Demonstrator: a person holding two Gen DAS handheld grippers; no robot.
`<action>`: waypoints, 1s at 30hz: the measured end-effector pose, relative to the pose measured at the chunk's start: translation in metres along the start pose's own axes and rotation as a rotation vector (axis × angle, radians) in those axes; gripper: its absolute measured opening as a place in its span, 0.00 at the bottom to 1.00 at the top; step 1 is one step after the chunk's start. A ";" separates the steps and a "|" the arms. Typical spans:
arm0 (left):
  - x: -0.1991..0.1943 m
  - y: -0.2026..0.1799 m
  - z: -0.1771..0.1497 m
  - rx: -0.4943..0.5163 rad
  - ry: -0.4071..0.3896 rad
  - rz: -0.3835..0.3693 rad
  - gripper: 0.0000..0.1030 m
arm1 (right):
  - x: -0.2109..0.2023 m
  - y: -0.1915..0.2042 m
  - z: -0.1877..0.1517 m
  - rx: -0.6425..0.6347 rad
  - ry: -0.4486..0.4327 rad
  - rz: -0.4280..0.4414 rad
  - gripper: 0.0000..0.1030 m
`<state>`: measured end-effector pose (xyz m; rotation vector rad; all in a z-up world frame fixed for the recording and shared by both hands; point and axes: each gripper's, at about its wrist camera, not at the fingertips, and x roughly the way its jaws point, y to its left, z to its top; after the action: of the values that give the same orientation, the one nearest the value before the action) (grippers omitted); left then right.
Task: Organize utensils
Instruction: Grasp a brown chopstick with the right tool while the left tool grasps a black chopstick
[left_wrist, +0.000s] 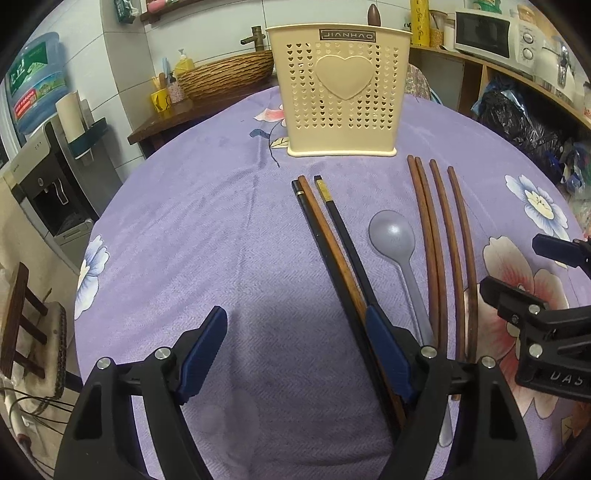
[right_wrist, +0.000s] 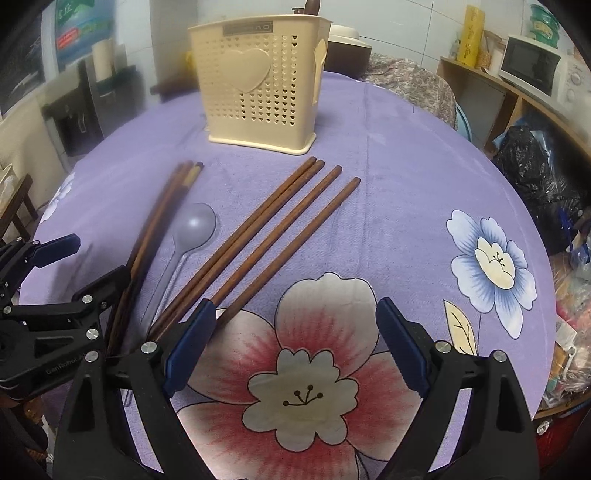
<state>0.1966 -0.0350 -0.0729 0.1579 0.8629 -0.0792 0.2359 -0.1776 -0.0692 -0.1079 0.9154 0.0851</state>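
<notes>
A cream perforated utensil holder (left_wrist: 341, 92) with a heart stands at the far side of the table; it also shows in the right wrist view (right_wrist: 258, 85). Before it lie two black chopsticks and a brown one (left_wrist: 325, 236), a grey plastic spoon (left_wrist: 393, 236) and several brown chopsticks (left_wrist: 443, 240), also seen in the right wrist view (right_wrist: 266, 236). My left gripper (left_wrist: 295, 354) is open, its right finger (left_wrist: 388, 350) over the black chopsticks. My right gripper (right_wrist: 295, 350) is open and empty, its left finger (right_wrist: 192, 339) beside the brown chopsticks' near ends.
The round table wears a purple flowered cloth (left_wrist: 207, 236). A water dispenser (left_wrist: 48, 184) and a stool (left_wrist: 22, 325) stand at the left. Shelves with a microwave (left_wrist: 487, 33) and black bags (left_wrist: 517, 118) are at the right. A wicker basket (left_wrist: 225, 74) sits behind.
</notes>
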 end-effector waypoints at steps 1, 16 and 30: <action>0.000 0.001 -0.001 0.002 0.005 0.002 0.74 | 0.000 -0.001 0.000 0.001 0.001 -0.005 0.85; 0.006 0.010 -0.002 -0.027 0.034 0.006 0.72 | 0.009 0.006 0.003 0.002 0.043 -0.032 0.85; 0.005 0.021 -0.005 -0.050 0.038 -0.005 0.73 | 0.006 -0.010 -0.005 -0.083 0.133 -0.146 0.86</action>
<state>0.1990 -0.0138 -0.0777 0.1109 0.9026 -0.0597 0.2369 -0.1882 -0.0757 -0.2590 1.0338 -0.0202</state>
